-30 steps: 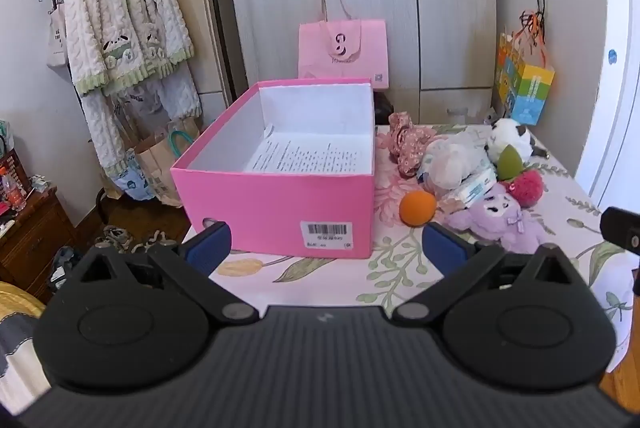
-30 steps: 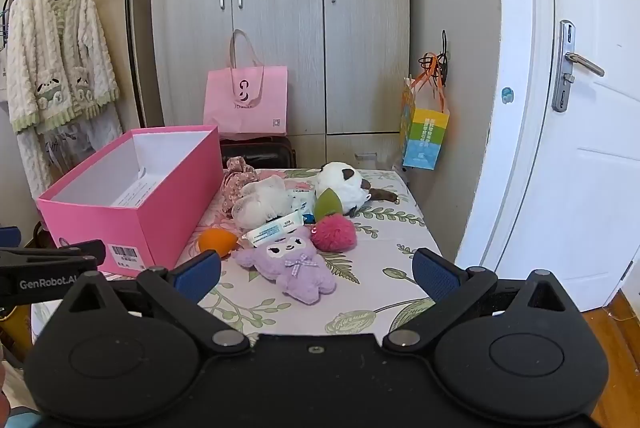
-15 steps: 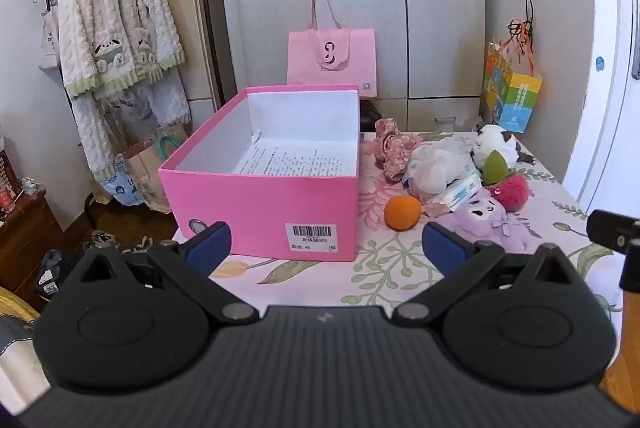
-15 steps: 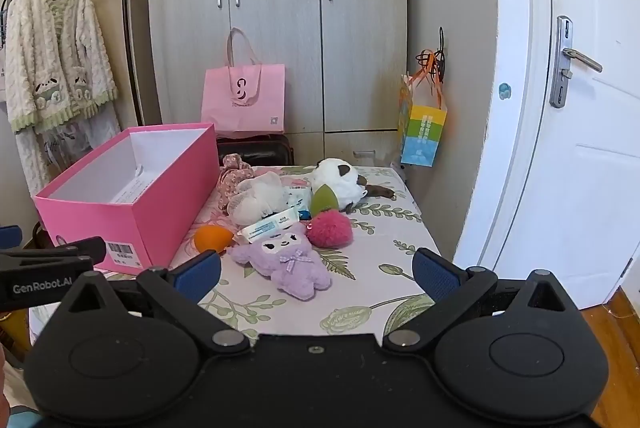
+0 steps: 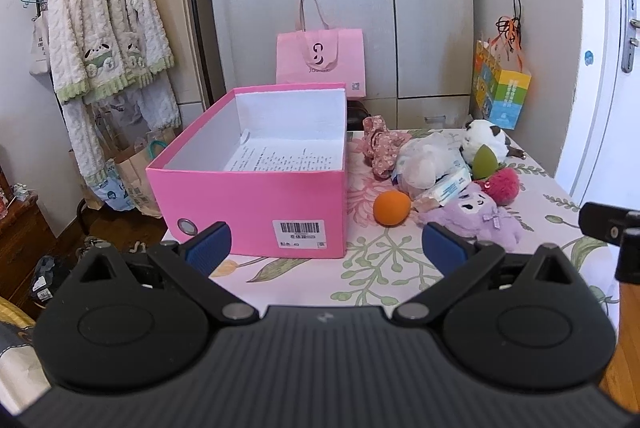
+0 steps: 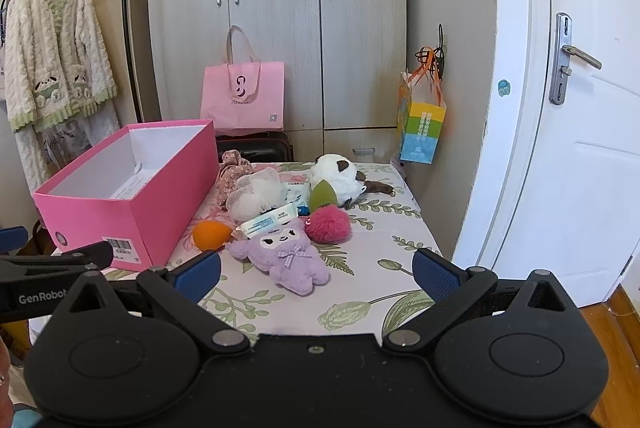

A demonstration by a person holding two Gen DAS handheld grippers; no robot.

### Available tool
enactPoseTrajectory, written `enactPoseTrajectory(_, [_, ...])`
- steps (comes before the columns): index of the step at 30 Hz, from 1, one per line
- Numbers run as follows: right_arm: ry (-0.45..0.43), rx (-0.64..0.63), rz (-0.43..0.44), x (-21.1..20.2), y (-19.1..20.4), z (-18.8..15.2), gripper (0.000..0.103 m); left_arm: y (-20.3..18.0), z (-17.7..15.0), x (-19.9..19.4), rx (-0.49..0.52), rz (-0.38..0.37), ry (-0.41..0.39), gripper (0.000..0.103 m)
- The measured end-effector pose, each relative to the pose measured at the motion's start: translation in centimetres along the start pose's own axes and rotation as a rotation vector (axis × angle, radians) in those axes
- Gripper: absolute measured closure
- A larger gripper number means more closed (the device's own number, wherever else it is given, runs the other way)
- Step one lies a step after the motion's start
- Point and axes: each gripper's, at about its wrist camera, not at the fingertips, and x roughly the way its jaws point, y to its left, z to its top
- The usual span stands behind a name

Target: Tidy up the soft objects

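On the floral-print tablecloth (image 6: pixel 384 228), an open pink cardboard box (image 5: pixel 256 204) is parked at the left, with a barcode sticker on its near wall and a printed paper sheet (image 5: pixel 280 162) lying on its white floor. Nothing soft is seen inside it so far.

Just right of the box, the soft stuff is piled together: a purple plush doll with a bow (image 6: pixel 286 258) is laid nearest the camera, an orange foam ball (image 6: pixel 210 234) is found between it and the box, and a fuzzy magenta pom-pom (image 6: pixel 330 225) is touching the doll's head side. Behind those, a white netted bundle (image 6: pixel 256 194), a green teardrop sponge (image 6: pixel 322 196), a white-and-brown plush animal (image 6: pixel 340 178), a floral pink scrunchie (image 6: pixel 234 168) and a flat tissue packet (image 6: pixel 272 220) are bunched up.

Both tools are held back at the near table edge, well apart from the pile. The left gripper (image 5: pixel 326 244) is spread wide with nothing between its blue pads, and the right gripper (image 6: pixel 316 272) is spread wide and empty too.

A pink paper shopping bag (image 6: pixel 244 96) is propped against the grey wardrobe (image 6: pixel 280 8) behind.
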Motion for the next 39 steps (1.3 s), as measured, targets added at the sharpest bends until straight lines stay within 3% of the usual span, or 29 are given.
enactPoseTrajectory(10, [-0.098, -0.050, 0.019, -0.8, 0.3, -1.6, 0.000, -0.1, -1.4, -0.4, 0.000, -0.014, -0.117, 0.000])
enactPoseTrajectory(26, [-0.131, -0.051, 0.021, -1.2, -0.3, -2.7, 0.000, 0.2, -2.0, -0.3, -0.004, -0.004, -0.090, 0.000])
enactPoseTrajectory(32, [-0.135, -0.040, 0.046, -1.2, -0.9, -2.4, 0.000, 0.0, -1.2, -0.3, 0.017, -0.063, -0.103, 0.000])
enactPoseTrajectory(37, [-0.224, -0.045, 0.149, -1.1, -2.3, -1.7, 0.000, 0.0, 1.2, -0.1, 0.057, -0.142, -0.129, 0.001])
enactPoseTrajectory(39, [-0.183, -0.050, 0.175, -0.3, -2.7, -0.9, 0.000, 0.0, 2.0, 0.3, 0.065, -0.163, -0.134, 0.000])
